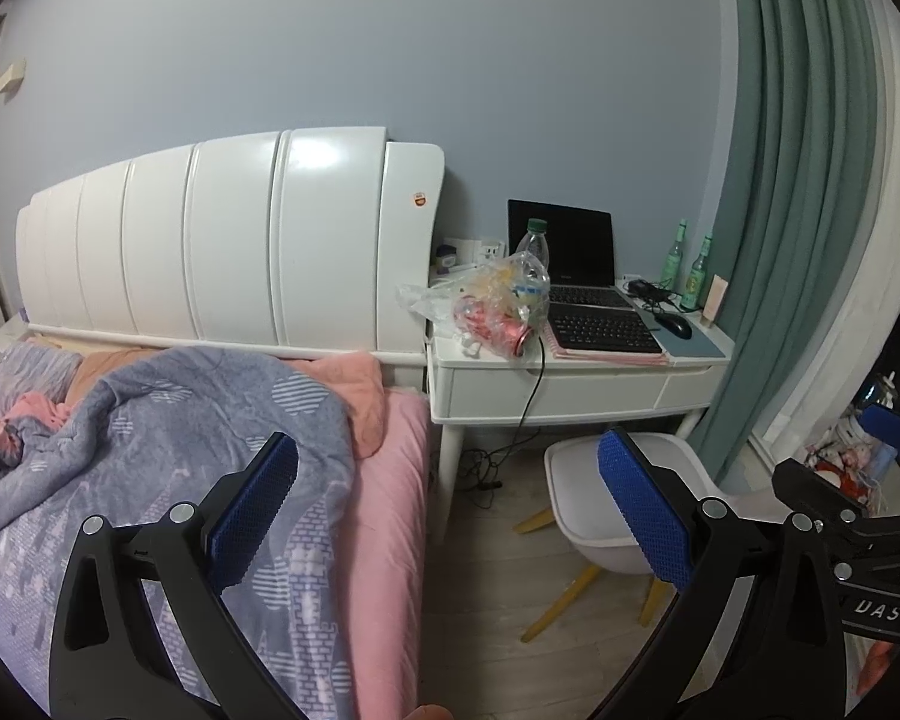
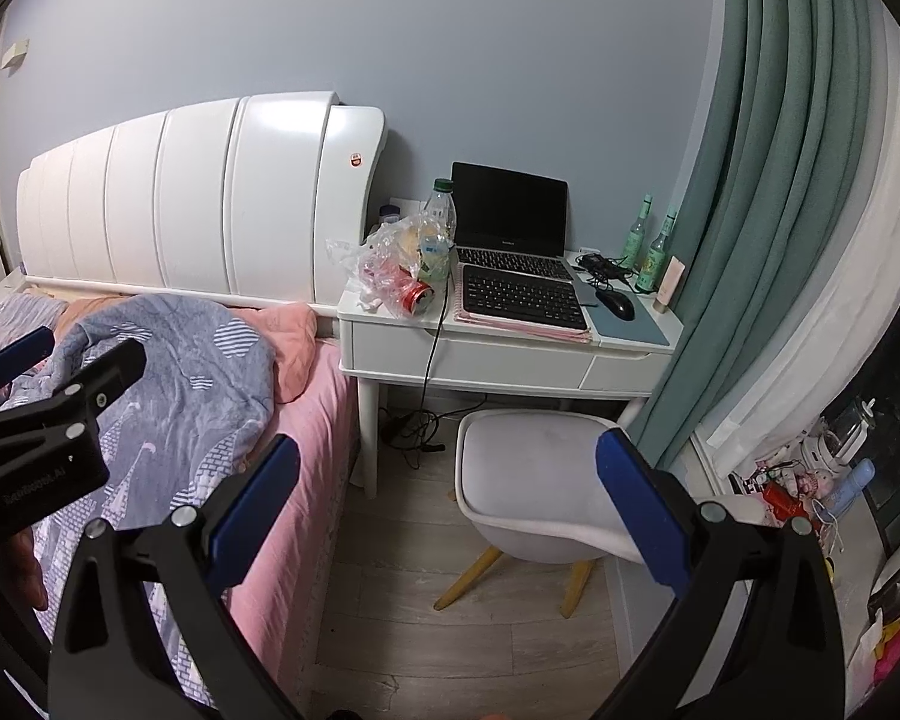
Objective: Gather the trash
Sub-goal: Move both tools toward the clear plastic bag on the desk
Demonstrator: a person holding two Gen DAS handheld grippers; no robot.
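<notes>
A crumpled clear plastic bag (image 1: 486, 300) (image 2: 390, 258) holding a red can (image 1: 519, 341) (image 2: 417, 297) and scraps lies on the left end of the white desk (image 1: 570, 387) (image 2: 480, 360). A clear plastic bottle (image 1: 534, 246) (image 2: 439, 210) with a green cap stands just behind it. Both grippers hover well short of the desk, above the bed edge and floor. My left gripper (image 1: 450, 516) is open and holds nothing. My right gripper (image 2: 447, 510) is also open and holds nothing. In the right wrist view the left gripper's body (image 2: 48, 420) shows at the left.
A laptop (image 2: 513, 222), a black keyboard (image 2: 522, 297), a mouse (image 2: 615, 303) and two green glass bottles (image 2: 654, 252) share the desk. A white chair (image 2: 540, 480) stands in front of it. The bed with a grey-blue blanket (image 1: 180, 450) lies left; green curtains (image 2: 768, 210) hang right.
</notes>
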